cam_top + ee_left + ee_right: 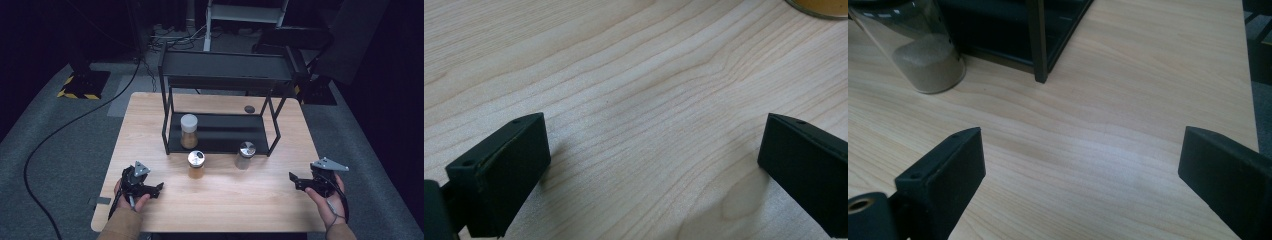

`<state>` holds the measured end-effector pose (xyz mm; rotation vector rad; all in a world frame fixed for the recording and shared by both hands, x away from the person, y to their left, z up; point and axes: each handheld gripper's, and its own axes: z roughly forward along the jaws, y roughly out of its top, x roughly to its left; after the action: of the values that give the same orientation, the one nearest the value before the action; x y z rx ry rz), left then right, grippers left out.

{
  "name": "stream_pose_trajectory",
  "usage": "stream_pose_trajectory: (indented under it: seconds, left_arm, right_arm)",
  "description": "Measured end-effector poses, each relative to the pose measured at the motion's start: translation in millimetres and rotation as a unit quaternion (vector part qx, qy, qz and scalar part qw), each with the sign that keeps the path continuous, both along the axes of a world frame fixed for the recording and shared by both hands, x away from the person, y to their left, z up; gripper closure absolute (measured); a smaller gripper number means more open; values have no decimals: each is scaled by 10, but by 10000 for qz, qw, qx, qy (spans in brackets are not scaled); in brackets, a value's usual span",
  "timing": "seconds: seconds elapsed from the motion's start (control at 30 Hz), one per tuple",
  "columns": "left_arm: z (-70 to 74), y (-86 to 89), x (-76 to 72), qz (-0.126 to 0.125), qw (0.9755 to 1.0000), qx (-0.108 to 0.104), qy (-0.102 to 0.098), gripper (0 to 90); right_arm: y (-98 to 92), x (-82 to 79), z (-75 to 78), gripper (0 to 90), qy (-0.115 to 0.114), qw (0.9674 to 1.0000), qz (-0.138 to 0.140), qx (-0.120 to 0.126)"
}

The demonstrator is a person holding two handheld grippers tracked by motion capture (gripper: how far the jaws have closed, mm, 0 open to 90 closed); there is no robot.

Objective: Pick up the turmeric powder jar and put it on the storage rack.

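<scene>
The left gripper [159, 189] rested low at the near left of the wooden table [225, 200], held in the person's left hand [131, 192], its jaws spread wide with bare wood between them. The right gripper [294, 179] sat at the near right in the person's right hand [327, 197], jaws likewise wide apart and holding nothing.

The amber spice jar [196, 164] with its shiny metal lid stood on the table near the left gripper, ahead and to the right of the jaws and apart from them; in the left gripper view only its base edge [819, 6] showed at the top right corner. The grey spice jar [245, 155], also capped in metal, stood farther right, well apart from the right gripper and to the left of its jaws; in the right gripper view it appeared at the upper left [923, 50], its pale grey powder settled in the lower part, just beside the rack's front leg [1037, 40].

Both jars stood upright, long axes vertical, lids up. A third jar with a white lid [189, 131] stood upright on the lower shelf of the black metal rack [225, 70], at its left end.

The table was light, wood-grained laminate. Around it lay grey carpet [60, 150] in a dark room, with a black cable [75, 120] curving across the floor at the left and a yellow-and-black striped stand base [82, 85] beyond it.
</scene>
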<state>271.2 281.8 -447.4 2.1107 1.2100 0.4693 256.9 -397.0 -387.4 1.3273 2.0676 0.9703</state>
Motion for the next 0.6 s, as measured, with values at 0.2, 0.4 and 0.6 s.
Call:
stream_pose_trajectory:
  seconds: [0.2,0.4,0.6]
  left_arm:
    - [0,0,0,1,10000,0,1,3]
    - [0,-4,-4,12,10000,3,2,3]
    - [1,-5,-6,20,10000,2,4,3]
  right_arm:
    - [78,-24,120,48,-123,9999,-50,4]
    - [187,-21,214,48,-213,9998,-38,-13]
    - [332,-16,303,48,-305,9995,-57,-32]
